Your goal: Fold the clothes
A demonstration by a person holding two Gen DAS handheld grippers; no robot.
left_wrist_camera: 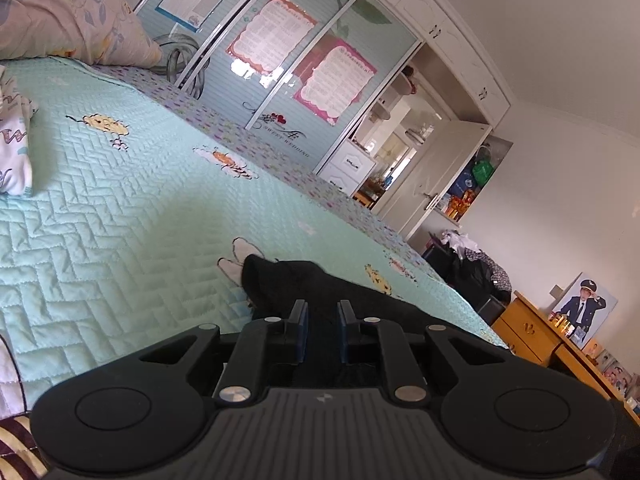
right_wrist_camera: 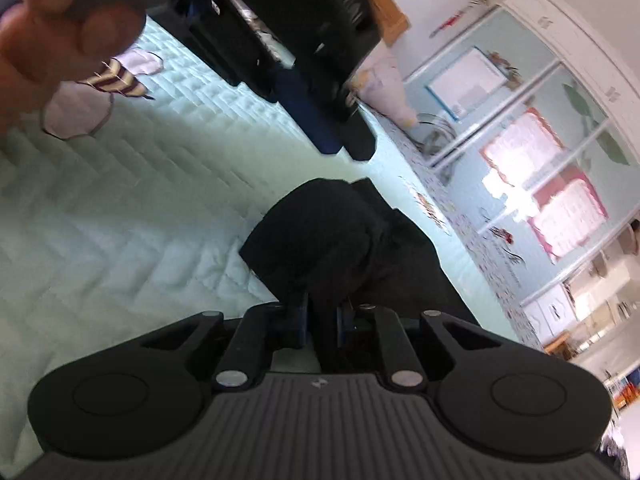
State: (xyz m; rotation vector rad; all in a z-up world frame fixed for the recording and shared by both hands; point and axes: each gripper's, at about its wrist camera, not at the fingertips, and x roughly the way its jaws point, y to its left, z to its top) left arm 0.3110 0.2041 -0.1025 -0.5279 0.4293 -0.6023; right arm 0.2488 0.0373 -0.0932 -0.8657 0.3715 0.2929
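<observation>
From your left wrist, the left gripper [left_wrist_camera: 322, 312] pinches a fold of the black garment [left_wrist_camera: 288, 280] on the mint quilt [left_wrist_camera: 120, 208]; a white printed cloth [left_wrist_camera: 14, 152] lies far left.

From your right wrist, the right gripper [right_wrist_camera: 322, 312] clamps the same garment (bunched), your hand [right_wrist_camera: 60, 36] looming overhead.

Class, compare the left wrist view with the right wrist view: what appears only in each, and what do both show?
Only the left wrist view shows the white printed garment, the wooden desk and the framed portrait. Only the right wrist view shows the person's hand holding the left gripper above the bed. Both show the black fabric garment between each gripper's jaws, the mint quilted bedspread and the sliding wardrobe doors.
</observation>
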